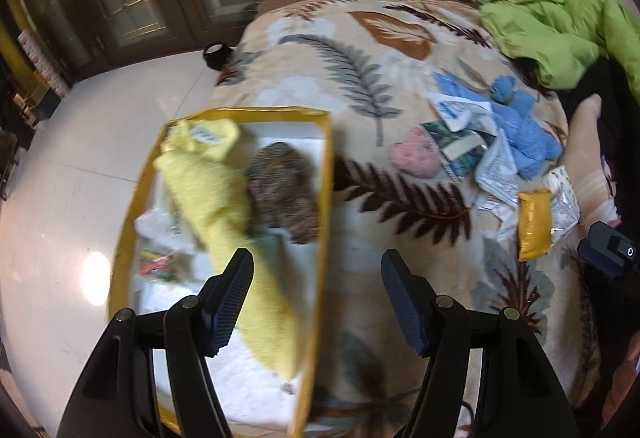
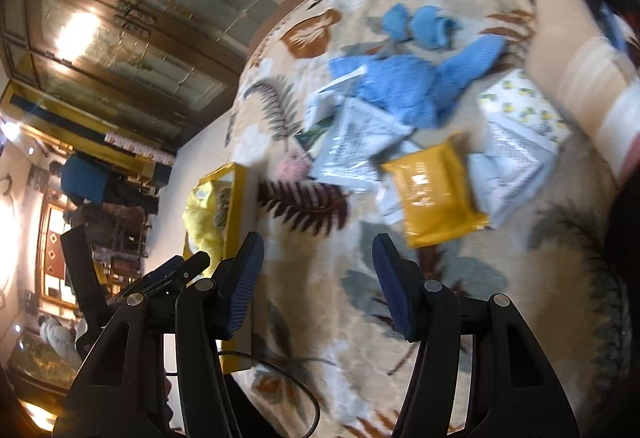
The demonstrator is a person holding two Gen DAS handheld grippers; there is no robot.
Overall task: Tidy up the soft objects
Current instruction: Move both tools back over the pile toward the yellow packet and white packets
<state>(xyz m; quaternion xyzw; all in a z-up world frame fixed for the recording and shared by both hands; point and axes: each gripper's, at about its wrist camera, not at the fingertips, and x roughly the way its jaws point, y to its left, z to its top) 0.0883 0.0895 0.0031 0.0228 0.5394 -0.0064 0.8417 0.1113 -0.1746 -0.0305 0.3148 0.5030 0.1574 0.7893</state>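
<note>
Leaf-print blanket (image 1: 360,86) bears a yellow-trimmed storage bag (image 1: 326,174) holding a yellow towel (image 1: 224,206). The blue knit (image 2: 404,90) and yellow pouch (image 2: 436,190) lie well apart from it. My left gripper (image 1: 316,302) and right gripper (image 2: 318,286) both gape, holding nothing; I should take 1 item per grasp, pinching mid-body.

The bed (image 1: 360,98) is viewed steeply from above by the left wrist camera, near the box (image 1: 316,222); the right view is rolled sideways. The yellow packet (image 1: 534,224) (image 2: 436,194) is shared by both.
</note>
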